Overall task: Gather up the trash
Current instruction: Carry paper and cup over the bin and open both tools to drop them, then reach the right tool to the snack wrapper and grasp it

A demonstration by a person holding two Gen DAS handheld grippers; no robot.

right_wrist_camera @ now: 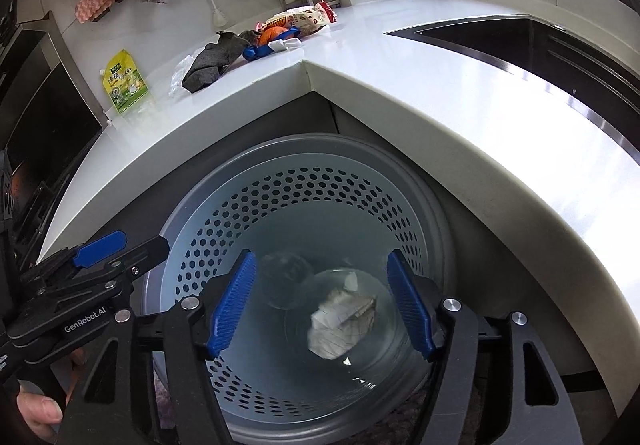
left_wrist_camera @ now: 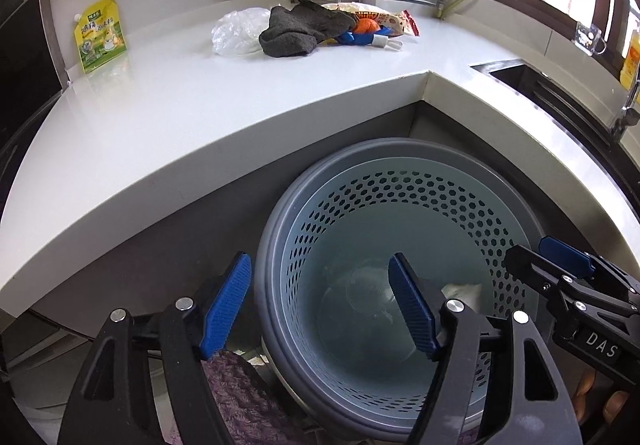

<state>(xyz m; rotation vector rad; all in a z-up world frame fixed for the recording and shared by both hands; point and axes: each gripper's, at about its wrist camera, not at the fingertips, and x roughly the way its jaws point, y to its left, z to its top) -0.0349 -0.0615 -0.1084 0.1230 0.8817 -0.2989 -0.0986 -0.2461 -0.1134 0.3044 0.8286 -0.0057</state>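
A: Start with the jaws. Left gripper (left_wrist_camera: 322,305) has its jaws spread wide with nothing between them, hanging over the near left rim of the trash bin (left_wrist_camera: 276,229). Right gripper (right_wrist_camera: 322,303) is the same: jaws apart, empty, pointing down into the bin's mouth.

B: And the trash?

A: A crumpled paper wad (right_wrist_camera: 344,321) lies on the bin floor, seen between the right jaws but well below them. A darker round thing sits to its left down there, too blurred for me to name. The bin is perforated, pale blue inside a grey rim, standing on the floor in the inner corner of the bench (left_wrist_camera: 160,113).

B: So more is left up top?

A: I judge so. At the far side of the bench there is a pile: clear plastic bag (left_wrist_camera: 236,31), grey cloth (left_wrist_camera: 300,31), a snack wrapper (left_wrist_camera: 384,21) and something orange and blue among them. A yellow pouch (left_wrist_camera: 100,33) stands apart at the far left, against the wall.

B: What could go wrong from here?

A: The two grippers hang close together over one opening, so lifting both at once could knock them together or catch the rim and tip the bin. On the pile, the cloth overlaps the wrapper, so a pinch may drag the cloth along. The thin bag could slip from the jaws and fall short onto the floor.
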